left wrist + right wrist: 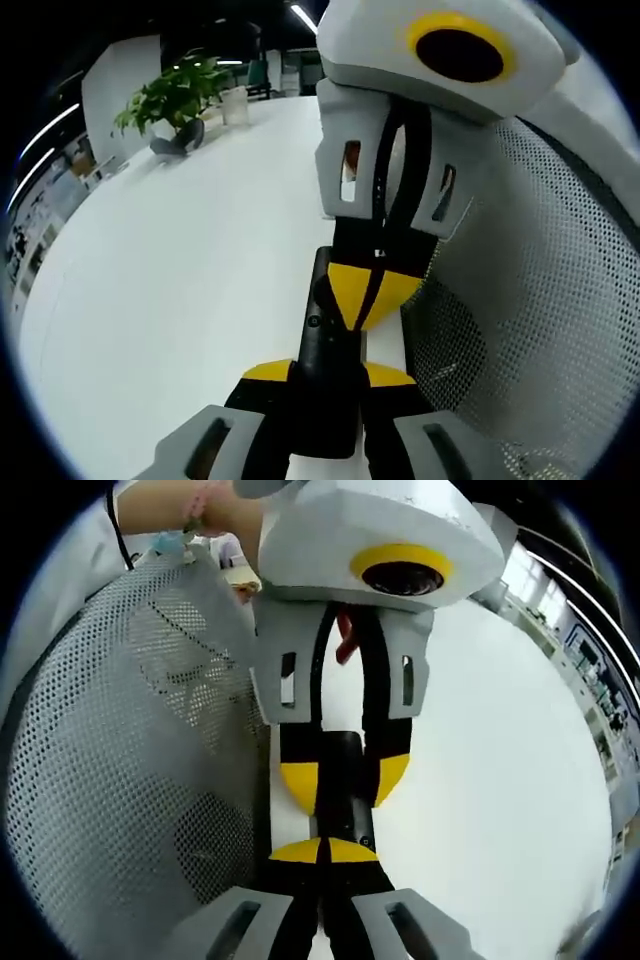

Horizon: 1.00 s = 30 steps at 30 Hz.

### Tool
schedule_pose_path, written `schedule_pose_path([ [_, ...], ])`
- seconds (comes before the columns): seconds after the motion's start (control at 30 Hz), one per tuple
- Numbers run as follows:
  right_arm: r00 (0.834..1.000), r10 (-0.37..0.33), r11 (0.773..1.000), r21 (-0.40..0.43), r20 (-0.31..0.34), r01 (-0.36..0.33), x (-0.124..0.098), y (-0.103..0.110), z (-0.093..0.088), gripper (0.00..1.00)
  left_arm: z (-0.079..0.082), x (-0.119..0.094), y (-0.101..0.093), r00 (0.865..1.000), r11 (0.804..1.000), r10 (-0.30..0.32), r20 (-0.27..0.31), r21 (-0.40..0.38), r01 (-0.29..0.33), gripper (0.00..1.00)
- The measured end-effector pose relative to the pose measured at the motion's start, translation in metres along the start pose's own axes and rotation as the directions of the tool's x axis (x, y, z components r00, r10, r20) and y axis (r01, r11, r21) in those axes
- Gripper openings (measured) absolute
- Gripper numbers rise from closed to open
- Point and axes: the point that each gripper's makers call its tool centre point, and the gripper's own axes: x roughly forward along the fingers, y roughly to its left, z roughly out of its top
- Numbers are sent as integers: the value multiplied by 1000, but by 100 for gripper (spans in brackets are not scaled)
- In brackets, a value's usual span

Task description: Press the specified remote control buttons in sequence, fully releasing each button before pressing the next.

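Here we hold the remote [328, 385] clamped in the left gripper [327, 378], its long axis running straight out along the jaws. The right gripper [372, 290], tips pinched together and holding nothing, meets it head-on, touching its upper face near the buttons.

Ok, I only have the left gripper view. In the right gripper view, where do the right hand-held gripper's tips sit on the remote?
Observer: The right hand-held gripper has its yellow tips together over the end of the remote nearest it. I can't confirm contact.
Operator: And what's behind the left one?
Observer: A person's hand is at the top, above the left hand-held gripper, whose yellow pads flank the remote. The mesh chair is beside it.
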Motion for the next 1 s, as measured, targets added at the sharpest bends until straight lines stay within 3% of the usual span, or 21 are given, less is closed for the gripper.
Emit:
schedule_pose_path([
  [0.17,999,15,998,62,53,-18,-3,-1,0,0,0,0,0,1000,1000,3,10,-3,-3,23],
  [0.5,999,-11,996,88,49,7,-6,-17,0,0,-1,0,0,1000,1000,7,24,-9,-7,23],
  [0.77,1000,2,1000,14,16,-3,-3,-15,0,0,-2,0,1,1000,1000,6,23,-8,-6,23],
  [1.0,1000,-20,1000,5,1,20,-1,-17,0,0,-2,1,1,1000,1000,5,18,-5,-5,23],
])
